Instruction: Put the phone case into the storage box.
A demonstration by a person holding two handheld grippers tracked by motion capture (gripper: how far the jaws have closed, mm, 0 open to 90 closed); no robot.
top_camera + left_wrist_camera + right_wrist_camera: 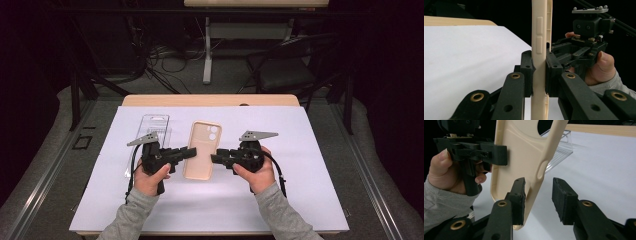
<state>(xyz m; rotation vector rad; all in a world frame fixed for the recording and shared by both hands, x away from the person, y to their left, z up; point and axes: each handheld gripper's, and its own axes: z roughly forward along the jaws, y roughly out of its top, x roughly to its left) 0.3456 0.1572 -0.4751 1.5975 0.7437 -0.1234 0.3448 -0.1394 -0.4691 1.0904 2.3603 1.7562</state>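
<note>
A beige phone case (202,152) is held up off the white sheet, roughly upright with its camera cutout at the top. My left gripper (192,151) is shut on its left edge; in the left gripper view both pads clamp the case (538,37) just below its side buttons, at the left gripper (539,73). My right gripper (215,159) is open at the case's right edge. In the right gripper view the case's (524,157) lower edge sits between the spread jaws of the right gripper (540,200), against the left pad (519,200) and apart from the other.
A clear plastic package (153,131) lies on the white sheet (300,190) behind my left gripper, and shows as a clear plastic package (560,147) beyond the case. The wooden table edge (210,100) runs along the back, with chair and desk legs past it.
</note>
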